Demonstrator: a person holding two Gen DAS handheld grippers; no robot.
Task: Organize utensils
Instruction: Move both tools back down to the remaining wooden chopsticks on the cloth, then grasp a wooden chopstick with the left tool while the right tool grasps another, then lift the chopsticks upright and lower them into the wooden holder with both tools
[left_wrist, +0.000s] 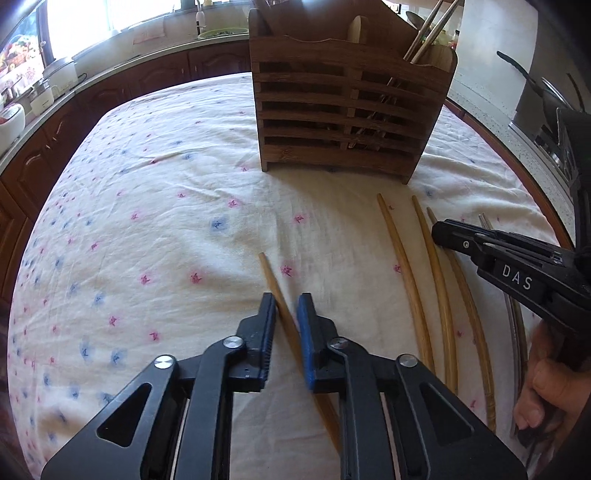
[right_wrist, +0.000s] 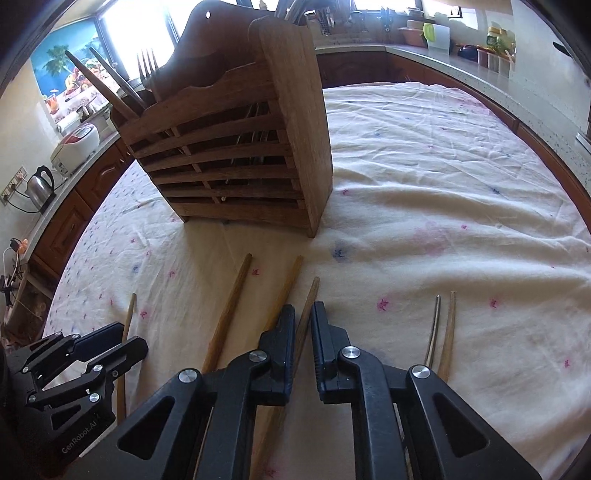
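A slatted wooden utensil holder (left_wrist: 343, 110) (right_wrist: 236, 155) stands on the floral tablecloth (left_wrist: 147, 221), with chopsticks and a fork poking out of it. Several wooden chopsticks lie in front of it. My left gripper (left_wrist: 288, 297) (right_wrist: 131, 338) is closed around one wooden chopstick (left_wrist: 273, 280) that runs slantwise between its pads. My right gripper (right_wrist: 303, 308) (left_wrist: 437, 230) is closed around another wooden chopstick (right_wrist: 310, 299). Two loose ones (left_wrist: 406, 277) (left_wrist: 439, 288) lie between the grippers. A metal chopstick (right_wrist: 434, 325) and a wooden one (right_wrist: 448, 332) lie to the right.
Kitchen counters with brown cabinets ring the table. A kettle (right_wrist: 38, 184) and a rice cooker (right_wrist: 77, 147) stand on the left counter, and a pan (left_wrist: 546, 88) on the right. A person's hand (left_wrist: 546, 387) holds the right gripper's handle.
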